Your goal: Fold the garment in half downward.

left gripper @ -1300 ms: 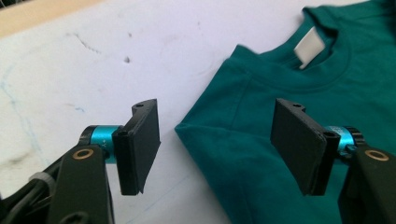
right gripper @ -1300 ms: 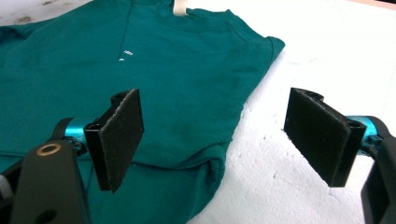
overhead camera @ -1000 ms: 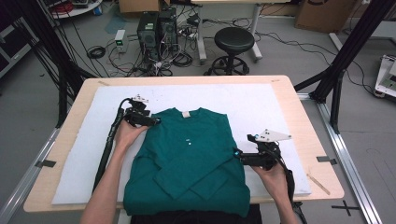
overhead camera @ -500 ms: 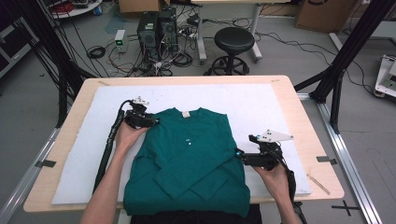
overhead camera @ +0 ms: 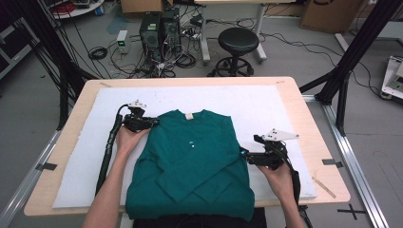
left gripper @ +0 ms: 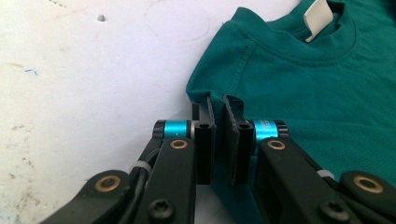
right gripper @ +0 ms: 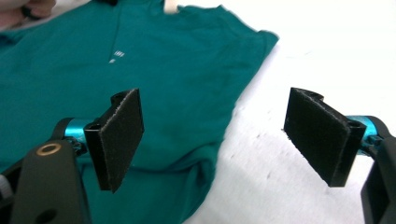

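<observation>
A teal long-sleeved shirt (overhead camera: 190, 156) lies flat on a white mat (overhead camera: 266, 107), its sleeves folded across the front and its white neck label (left gripper: 317, 13) toward the far side. My left gripper (overhead camera: 153, 122) is at the shirt's left shoulder. In the left gripper view its jaws (left gripper: 218, 105) are closed together on the shoulder edge of the shirt (left gripper: 303, 93). My right gripper (overhead camera: 243, 155) sits at the shirt's right edge, about halfway down. It is open (right gripper: 215, 121), one pad over the shirt (right gripper: 163, 70) and the other over the mat.
The mat covers most of a wooden table (overhead camera: 313, 118), with bare strips of mat left and right of the shirt. On the floor beyond the table stand a black stool (overhead camera: 237, 42), computer towers (overhead camera: 157, 28) and cables. Black frame posts (overhead camera: 351, 57) rise at both sides.
</observation>
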Available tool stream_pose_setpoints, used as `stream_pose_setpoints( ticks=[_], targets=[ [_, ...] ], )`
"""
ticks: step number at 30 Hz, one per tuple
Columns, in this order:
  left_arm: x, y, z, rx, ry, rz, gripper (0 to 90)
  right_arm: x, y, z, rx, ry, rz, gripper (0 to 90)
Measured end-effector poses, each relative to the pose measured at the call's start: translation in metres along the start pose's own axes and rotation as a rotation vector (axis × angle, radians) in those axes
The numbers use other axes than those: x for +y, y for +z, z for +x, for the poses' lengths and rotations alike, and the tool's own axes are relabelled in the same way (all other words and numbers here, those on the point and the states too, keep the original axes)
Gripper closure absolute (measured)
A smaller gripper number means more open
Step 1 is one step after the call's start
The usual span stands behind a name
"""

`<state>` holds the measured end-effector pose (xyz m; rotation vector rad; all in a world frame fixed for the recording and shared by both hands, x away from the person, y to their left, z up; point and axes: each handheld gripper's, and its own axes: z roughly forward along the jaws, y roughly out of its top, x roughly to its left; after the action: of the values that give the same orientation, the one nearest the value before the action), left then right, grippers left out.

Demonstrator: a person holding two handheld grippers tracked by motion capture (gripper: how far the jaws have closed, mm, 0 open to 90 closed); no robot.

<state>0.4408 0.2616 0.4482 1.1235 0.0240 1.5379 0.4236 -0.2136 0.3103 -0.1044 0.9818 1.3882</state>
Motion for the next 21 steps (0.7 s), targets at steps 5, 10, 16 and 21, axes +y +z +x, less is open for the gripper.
stream_pose_setpoints(
  ticks=[5,10,16,21],
  targets=[
    [0.0,0.0,0.0,0.002,0.004,-0.002,83.4,0.014,0.01,-0.012,-0.012,0.02,0.02,20.0],
    [0.0,0.0,-0.001,0.007,0.009,-0.003,83.3,0.039,0.037,-0.03,-0.049,0.039,0.081,20.4],
    [0.0,0.0,-0.002,0.01,0.015,-0.002,83.2,0.061,0.073,-0.038,-0.05,0.031,0.159,28.0],
    [-0.001,0.0,-0.002,0.012,0.018,-0.003,83.2,0.067,0.102,-0.053,-0.031,0.072,0.213,30.6]
  ],
)
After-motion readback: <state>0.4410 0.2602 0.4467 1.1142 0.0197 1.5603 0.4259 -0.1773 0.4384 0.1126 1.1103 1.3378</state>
